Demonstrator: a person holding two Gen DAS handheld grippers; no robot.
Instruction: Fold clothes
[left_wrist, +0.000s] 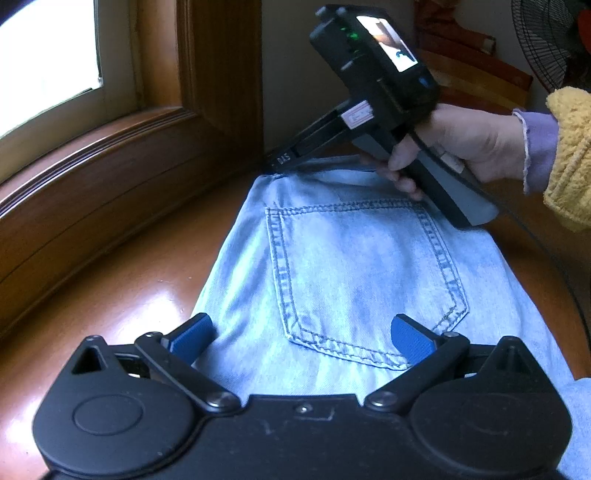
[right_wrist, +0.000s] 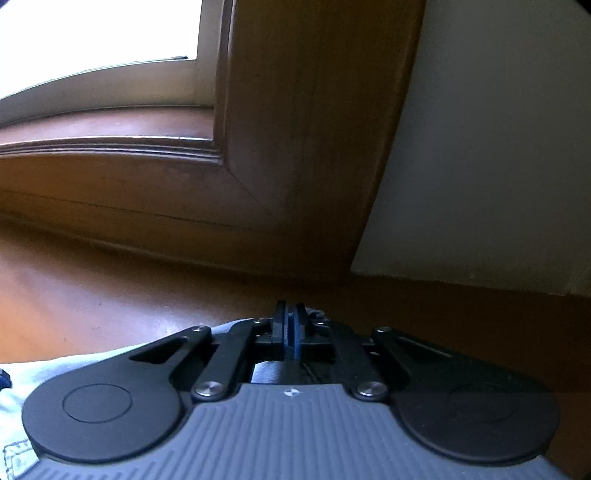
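Right gripper (right_wrist: 293, 332) pinched on jeans (left_wrist: 351, 266) waistband at 12 o'clock; left gripper (left_wrist: 301, 338) wide above pocket; only left view shows hand (left_wrist: 461, 144).

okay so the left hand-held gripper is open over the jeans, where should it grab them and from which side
Probably the jeans' left side edge, approached from the bare table. The denim lies flat, so mid-panel offers no lip, and that edge sits beside the open left hand-held gripper's left pad. The right hand-held gripper is already at the far waistband corner.

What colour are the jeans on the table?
Pale, washed-out blue jeans with darker stitching around the pocket; clearest in the left wrist view.
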